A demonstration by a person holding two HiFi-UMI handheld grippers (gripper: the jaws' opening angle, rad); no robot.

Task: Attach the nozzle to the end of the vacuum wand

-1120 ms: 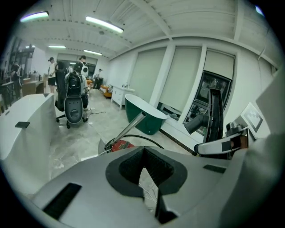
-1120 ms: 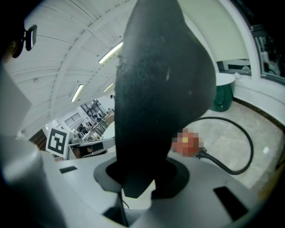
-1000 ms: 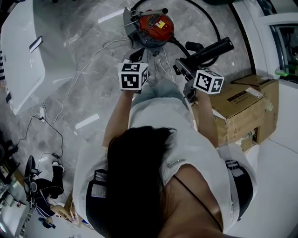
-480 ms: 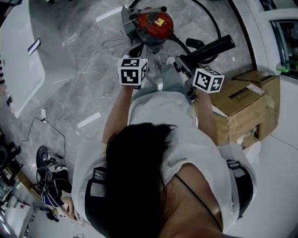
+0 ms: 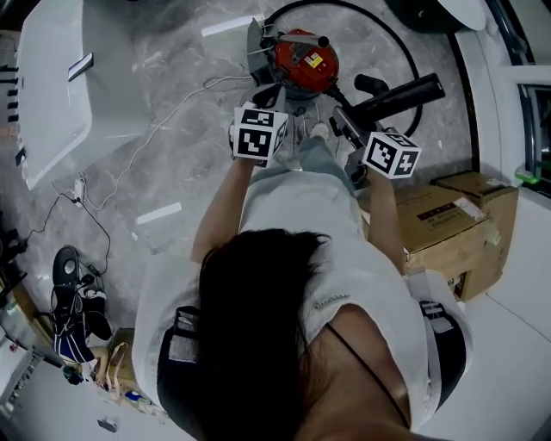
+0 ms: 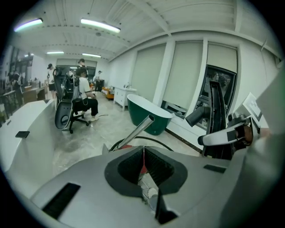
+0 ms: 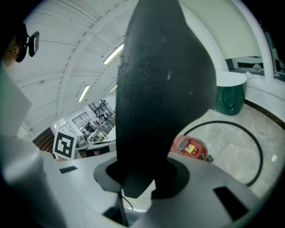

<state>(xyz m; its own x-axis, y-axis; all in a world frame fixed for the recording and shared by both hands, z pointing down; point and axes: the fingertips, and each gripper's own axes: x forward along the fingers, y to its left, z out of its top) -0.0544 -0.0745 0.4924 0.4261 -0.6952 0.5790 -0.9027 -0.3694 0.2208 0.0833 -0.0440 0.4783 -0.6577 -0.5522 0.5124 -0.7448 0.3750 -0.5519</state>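
A long black nozzle [image 5: 398,93] sticks out forward from my right gripper [image 7: 138,178], whose jaws are shut on its lower end; it fills the middle of the right gripper view [image 7: 164,89]. The silver vacuum wand [image 6: 138,130] rises at a slant just beyond my left gripper [image 6: 144,156], which is shut with nothing between its pads. The red vacuum body [image 5: 306,56] stands on the floor ahead of both grippers, with the left marker cube [image 5: 261,133] just before it.
A black hose [image 5: 379,24] loops behind the vacuum. Cardboard boxes [image 5: 448,228] stand at the right. A white desk [image 5: 52,86] is at the left, and a white cable [image 5: 164,129] trails over the floor. A green tub [image 6: 149,118] sits beyond the wand.
Both grippers have moved a little forward toward the red vacuum. The nozzle stays in the right gripper, and the left stays shut.
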